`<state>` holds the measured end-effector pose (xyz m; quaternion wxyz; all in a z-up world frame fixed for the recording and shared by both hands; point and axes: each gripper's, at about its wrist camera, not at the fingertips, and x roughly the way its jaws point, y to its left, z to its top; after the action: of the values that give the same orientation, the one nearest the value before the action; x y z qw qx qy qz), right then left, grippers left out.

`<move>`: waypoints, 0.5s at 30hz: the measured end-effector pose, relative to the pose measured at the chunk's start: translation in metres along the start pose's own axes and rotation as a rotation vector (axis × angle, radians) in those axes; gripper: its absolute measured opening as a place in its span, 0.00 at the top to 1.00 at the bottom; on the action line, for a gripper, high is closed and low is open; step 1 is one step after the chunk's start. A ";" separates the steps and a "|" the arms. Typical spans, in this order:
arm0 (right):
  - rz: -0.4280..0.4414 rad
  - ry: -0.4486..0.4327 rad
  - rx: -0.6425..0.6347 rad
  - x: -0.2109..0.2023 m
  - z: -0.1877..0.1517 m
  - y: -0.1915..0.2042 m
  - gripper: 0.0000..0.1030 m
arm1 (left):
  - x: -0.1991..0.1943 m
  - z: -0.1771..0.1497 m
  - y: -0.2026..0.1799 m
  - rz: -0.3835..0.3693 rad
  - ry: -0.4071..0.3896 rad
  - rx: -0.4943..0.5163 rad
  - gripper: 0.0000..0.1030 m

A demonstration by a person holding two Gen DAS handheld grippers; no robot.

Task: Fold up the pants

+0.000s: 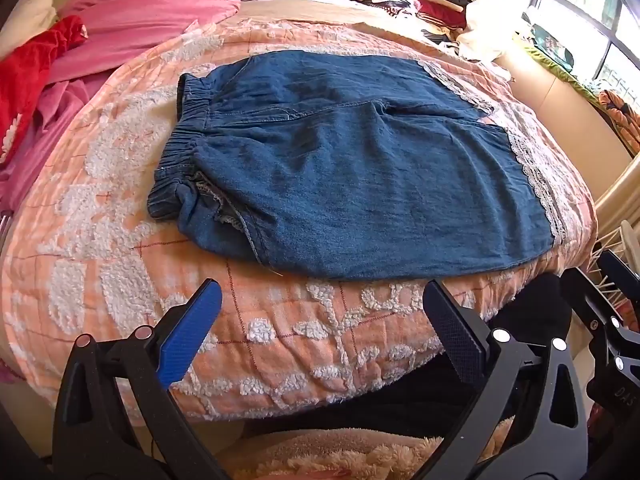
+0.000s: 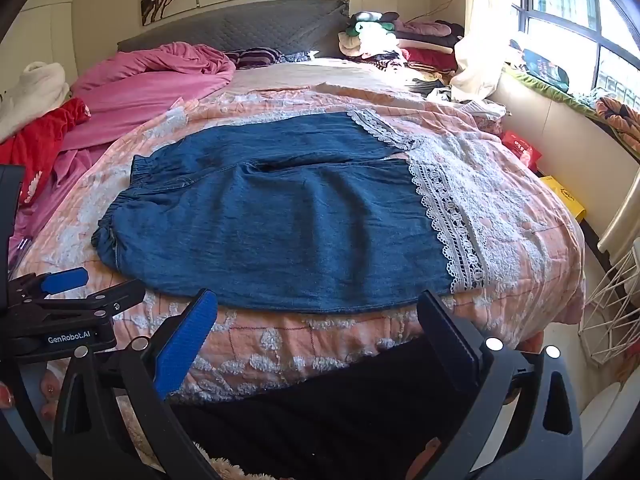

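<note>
Blue denim pants [image 1: 352, 168] with an elastic waistband [image 1: 182, 148] at the left and white lace hems [image 1: 532, 176] at the right lie flat on the peach quilt [image 1: 280, 336]. They show in the right wrist view too [image 2: 288, 216], lace hems [image 2: 452, 216] at the right. My left gripper [image 1: 320, 316] is open and empty, held just short of the pants' near edge. My right gripper [image 2: 316, 320] is open and empty, also just short of the near edge. The left gripper also shows at the left of the right wrist view [image 2: 64, 300].
Pink and red bedding [image 2: 132, 88] is piled at the bed's left. A heap of clothes [image 2: 400, 44] sits by the grey headboard [image 2: 240, 28]. A window ledge [image 2: 560, 92] runs along the right; a white wire basket [image 2: 612, 300] stands beside the bed's corner.
</note>
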<state>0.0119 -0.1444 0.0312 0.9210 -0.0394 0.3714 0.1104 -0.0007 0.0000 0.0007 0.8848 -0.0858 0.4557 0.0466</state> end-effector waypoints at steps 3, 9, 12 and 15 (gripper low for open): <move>-0.002 0.018 0.002 0.001 -0.001 -0.003 0.04 | -0.001 -0.001 0.002 -0.003 -0.001 -0.002 0.08; 0.000 0.021 0.004 0.003 0.000 0.000 0.04 | -0.001 -0.003 -0.002 0.011 0.005 0.009 0.08; 0.007 0.021 0.005 0.004 0.000 -0.002 0.04 | 0.000 -0.003 -0.004 0.013 0.004 0.018 0.08; 0.007 0.020 0.005 0.004 0.001 0.000 0.04 | 0.000 0.000 -0.004 0.009 0.008 0.021 0.08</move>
<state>0.0154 -0.1439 0.0286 0.9170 -0.0367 0.3809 0.1123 -0.0004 -0.0037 0.0012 0.8837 -0.0747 0.4598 0.0457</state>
